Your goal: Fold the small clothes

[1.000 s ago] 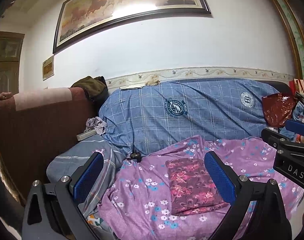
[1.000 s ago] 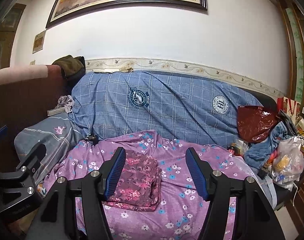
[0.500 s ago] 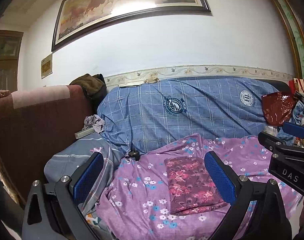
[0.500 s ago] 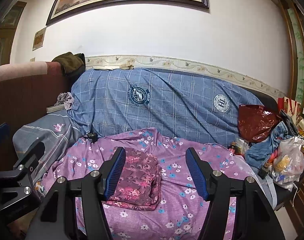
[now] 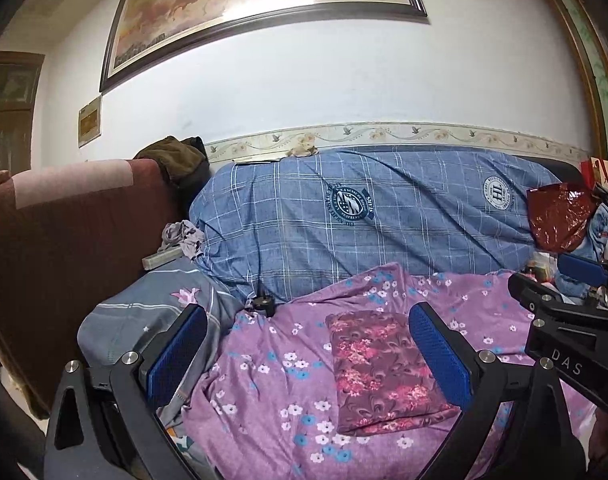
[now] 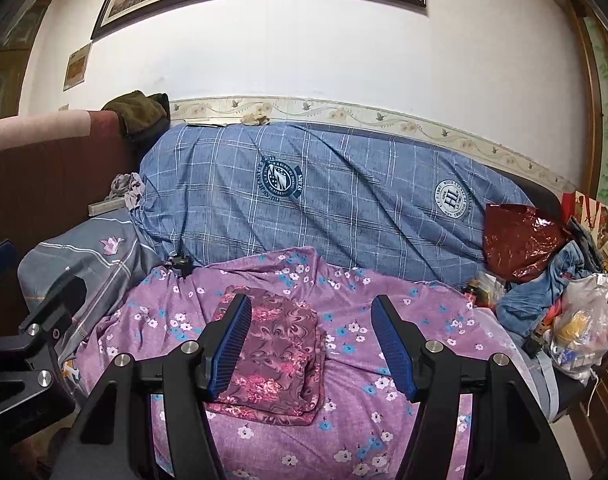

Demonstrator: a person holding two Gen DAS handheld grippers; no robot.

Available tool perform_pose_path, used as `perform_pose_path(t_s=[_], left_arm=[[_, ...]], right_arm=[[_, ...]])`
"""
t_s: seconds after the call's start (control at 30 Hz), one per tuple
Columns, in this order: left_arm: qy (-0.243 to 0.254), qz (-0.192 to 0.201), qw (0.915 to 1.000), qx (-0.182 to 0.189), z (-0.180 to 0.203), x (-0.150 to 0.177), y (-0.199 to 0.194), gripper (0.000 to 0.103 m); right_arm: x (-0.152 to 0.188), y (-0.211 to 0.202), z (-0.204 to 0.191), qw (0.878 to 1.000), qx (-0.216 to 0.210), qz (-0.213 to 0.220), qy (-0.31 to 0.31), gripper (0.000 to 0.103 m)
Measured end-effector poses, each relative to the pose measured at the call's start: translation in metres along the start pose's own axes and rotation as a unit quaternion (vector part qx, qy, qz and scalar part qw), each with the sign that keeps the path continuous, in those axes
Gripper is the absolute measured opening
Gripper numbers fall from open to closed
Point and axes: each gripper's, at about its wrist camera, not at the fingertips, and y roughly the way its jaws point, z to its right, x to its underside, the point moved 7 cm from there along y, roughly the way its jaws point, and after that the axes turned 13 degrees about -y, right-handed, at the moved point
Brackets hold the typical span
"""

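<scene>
The folded maroon floral garment [image 5: 380, 368] is lying flat on the purple flowered sheet [image 5: 272, 392], near the blue plaid cover [image 5: 344, 216]. Left gripper [image 5: 308, 356] and right gripper [image 6: 312, 344] are both hovering with fingers spread apart, gripping nothing.

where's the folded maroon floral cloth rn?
The folded maroon floral cloth lies flat on the purple flowered sheet, in front of the blue plaid cover; in both wrist views it sits low centre, untouched by either open gripper.

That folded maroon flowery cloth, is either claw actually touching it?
Apart. Both wrist views show the left gripper and right gripper open, raised above the folded cloth lying on the purple sheet.
</scene>
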Motion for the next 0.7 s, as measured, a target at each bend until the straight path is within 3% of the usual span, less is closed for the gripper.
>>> perform_pose_path(t_s=[0.7], left_arm=[[-0.004,-0.003,0.9999,-0.014,0.012,-0.002,0.025,0.102]], right_arm=[[-0.004,0.028,-0.004,1.000,-0.013,-0.007,-0.003,0.064]])
